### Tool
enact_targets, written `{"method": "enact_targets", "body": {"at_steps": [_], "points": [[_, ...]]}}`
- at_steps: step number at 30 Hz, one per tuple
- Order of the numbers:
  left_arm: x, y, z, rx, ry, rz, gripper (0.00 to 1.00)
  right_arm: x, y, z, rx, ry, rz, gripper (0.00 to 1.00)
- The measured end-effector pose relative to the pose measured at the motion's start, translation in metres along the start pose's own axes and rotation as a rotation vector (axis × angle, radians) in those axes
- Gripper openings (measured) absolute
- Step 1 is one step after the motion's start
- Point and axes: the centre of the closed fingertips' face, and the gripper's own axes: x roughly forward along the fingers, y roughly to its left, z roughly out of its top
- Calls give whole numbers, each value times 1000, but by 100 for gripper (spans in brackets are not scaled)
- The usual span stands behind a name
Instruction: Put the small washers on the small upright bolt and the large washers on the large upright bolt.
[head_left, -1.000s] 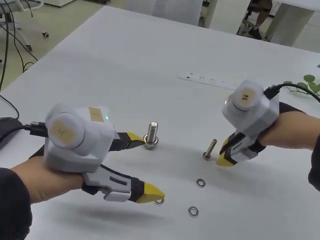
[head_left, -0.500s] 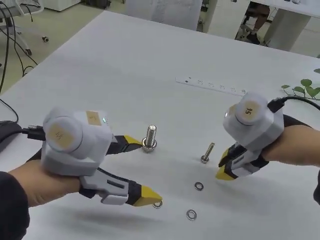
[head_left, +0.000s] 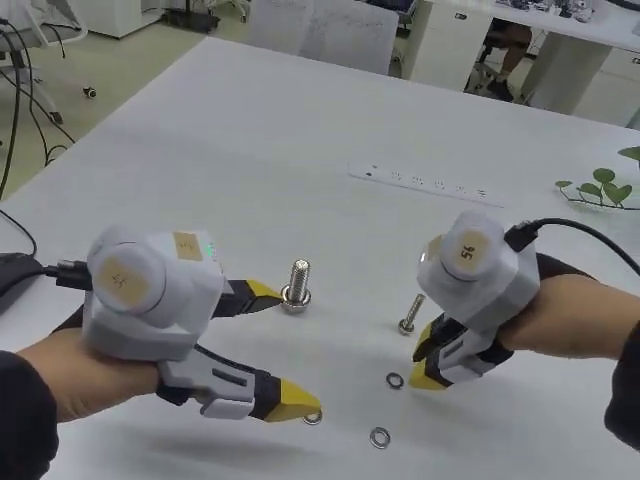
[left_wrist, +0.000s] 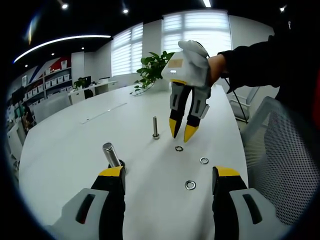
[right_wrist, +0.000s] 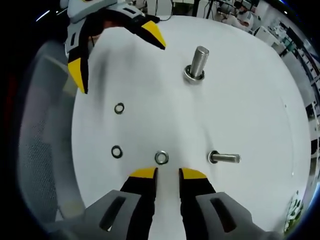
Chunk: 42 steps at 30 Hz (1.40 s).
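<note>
Right gripper (head_left: 425, 376) has slid away from the small bolt (head_left: 410, 314), jaws narrowly parted and empty, a washer (right_wrist: 161, 158) dead at its twelve o'clock, probably small but hard to size, so a pickup looms, while left gripper (head_left: 288, 350) waits spread wide by the large bolt (head_left: 298, 284).

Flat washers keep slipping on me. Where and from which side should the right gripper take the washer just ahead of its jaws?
Probably by its outer rim, from straight above: the washer lies flat on the table, so only its thin edge offers a hold. The right gripper should tip down with one jaw on either side of the ring, then close.
</note>
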Motion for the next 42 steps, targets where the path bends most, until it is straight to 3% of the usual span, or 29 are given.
{"method": "enact_targets", "body": {"at_steps": [14, 42], "points": [[-4, 1, 2, -4, -9, 12, 70, 11, 9, 3, -33, 22, 24, 18], [-5, 4, 3, -5, -17, 15, 69, 15, 8, 7, -50, 43, 17, 14]]}}
